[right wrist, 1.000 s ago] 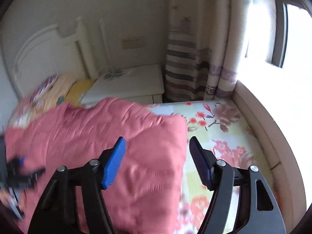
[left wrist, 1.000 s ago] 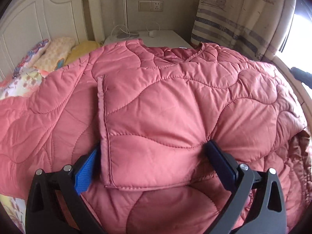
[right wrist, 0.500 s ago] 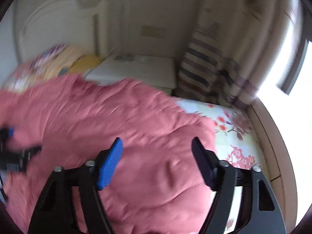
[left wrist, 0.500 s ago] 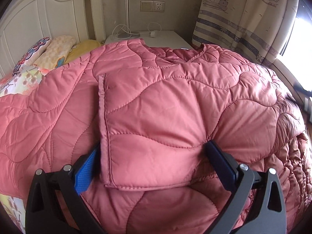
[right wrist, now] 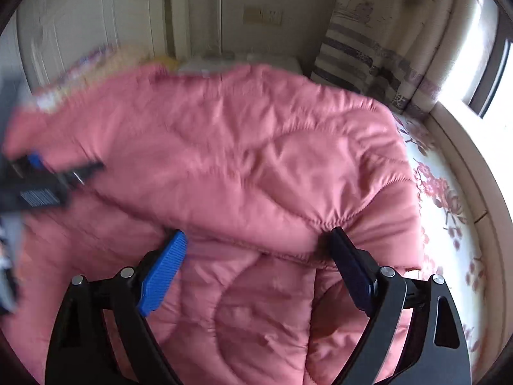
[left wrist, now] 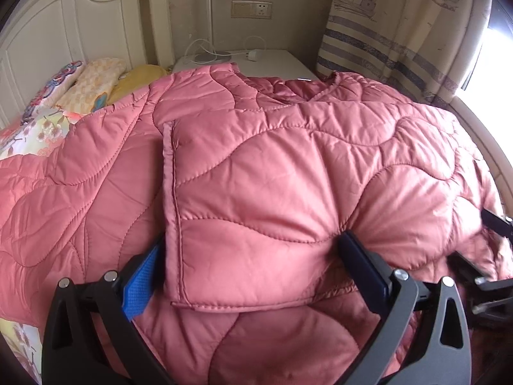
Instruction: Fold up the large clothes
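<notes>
Headboard: white panelled wooden headboard, far left, upright against the beige wall.
Pillows: patterned pillows stacked at the foot of it, a yellow one furthest right.
Bed surface: floral-print bedsheet, cream with pink blossoms, bare at the right edge and in slivers at the left.
Garment: large pink quilted padded coat, spread over most of the bed, a sleeve folded across its front towards the near side, cuff edge lying at near centre.
Left gripper: black two-finger claw with blue pads, spread wide, the folded sleeve between the pads; the right pad dents the padding, the left pad sits just beside the sleeve's seam; real clamping not clear.
Right gripper: same black-and-blue claw, jaws opening, wide apart over a bunched fold of the coat near its right edge; right pad against the puckered fabric, left pad free of it.
Nightstand: white bedside table, far centre, with a white cable and plug on top.
Wall: double socket plate above the table.
Curtain: cream curtain with grey stripes and boat prints, far right.
Window: bright window at the right, beyond a wooden ledge.
</notes>
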Available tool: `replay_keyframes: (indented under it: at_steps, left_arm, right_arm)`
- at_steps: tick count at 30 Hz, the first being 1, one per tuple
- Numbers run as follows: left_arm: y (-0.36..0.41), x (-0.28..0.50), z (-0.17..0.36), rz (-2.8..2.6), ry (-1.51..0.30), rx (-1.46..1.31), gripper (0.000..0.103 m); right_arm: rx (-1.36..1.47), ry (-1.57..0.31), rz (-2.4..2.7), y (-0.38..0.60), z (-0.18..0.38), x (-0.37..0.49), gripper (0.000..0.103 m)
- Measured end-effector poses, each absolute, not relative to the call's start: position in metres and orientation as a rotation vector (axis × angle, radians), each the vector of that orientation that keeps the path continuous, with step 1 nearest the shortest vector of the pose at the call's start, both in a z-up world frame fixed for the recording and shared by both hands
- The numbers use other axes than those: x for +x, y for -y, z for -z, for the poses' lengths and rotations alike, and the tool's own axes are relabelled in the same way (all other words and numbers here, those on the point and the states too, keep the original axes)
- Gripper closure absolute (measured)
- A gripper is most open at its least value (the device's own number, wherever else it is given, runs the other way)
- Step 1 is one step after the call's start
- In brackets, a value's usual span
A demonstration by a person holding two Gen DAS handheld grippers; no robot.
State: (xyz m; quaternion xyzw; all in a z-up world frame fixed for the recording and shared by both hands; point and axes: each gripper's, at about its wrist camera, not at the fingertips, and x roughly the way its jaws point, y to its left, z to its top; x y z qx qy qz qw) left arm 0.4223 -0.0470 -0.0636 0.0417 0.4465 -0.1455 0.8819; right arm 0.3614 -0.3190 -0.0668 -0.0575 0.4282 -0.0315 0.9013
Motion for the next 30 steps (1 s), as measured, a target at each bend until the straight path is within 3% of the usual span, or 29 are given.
replay_keyframes:
  at_steps: [4,8,10,14,15,17,20,22,23,30]
  left_arm:
    - [-0.021,0.381,0.033,0.312,-0.819,-0.097,0.002]
    - [-0.162,0.331,0.013,0.142,-0.628,-0.387,0.002]
    - [-0.234,0.316,0.014,0.033,-0.576,-0.547,0.011]
    - [-0.366,0.291,0.042,-0.180,-0.541,-0.936,0.039]
    - [-0.384,0.288,0.047,-0.188,-0.527,-0.990,0.054]
    - [-0.417,0.288,0.055,-0.208,-0.496,-1.072,0.061]
    - [-0.438,0.294,0.058,-0.229,-0.458,-1.145,0.066]
    - [-0.439,0.304,0.057,-0.243,-0.481,-1.146,0.089]
    - [-0.436,0.309,0.054,-0.241,-0.487,-1.136,0.095]
    - [-0.317,0.314,-0.052,-0.087,-0.291,-0.810,0.096]
  right_arm:
    - [-0.111,-0.888,0.078,0.321,0.067,0.359,0.011]
    - [-0.113,-0.888,0.081,0.322,0.069,0.360,0.011]
    - [-0.114,-0.887,0.080,0.322,0.068,0.360,0.011]
    - [-0.115,-0.888,0.080,0.322,0.068,0.360,0.011]
    - [-0.115,-0.888,0.080,0.322,0.068,0.359,0.011]
    - [-0.113,-0.888,0.079,0.322,0.067,0.359,0.011]
    - [-0.113,-0.888,0.079,0.324,0.068,0.359,0.011]
    - [-0.112,-0.888,0.079,0.325,0.068,0.358,0.011]
    - [-0.111,-0.888,0.078,0.326,0.068,0.358,0.011]
    - [-0.106,-0.887,0.071,0.322,0.068,0.358,0.009]
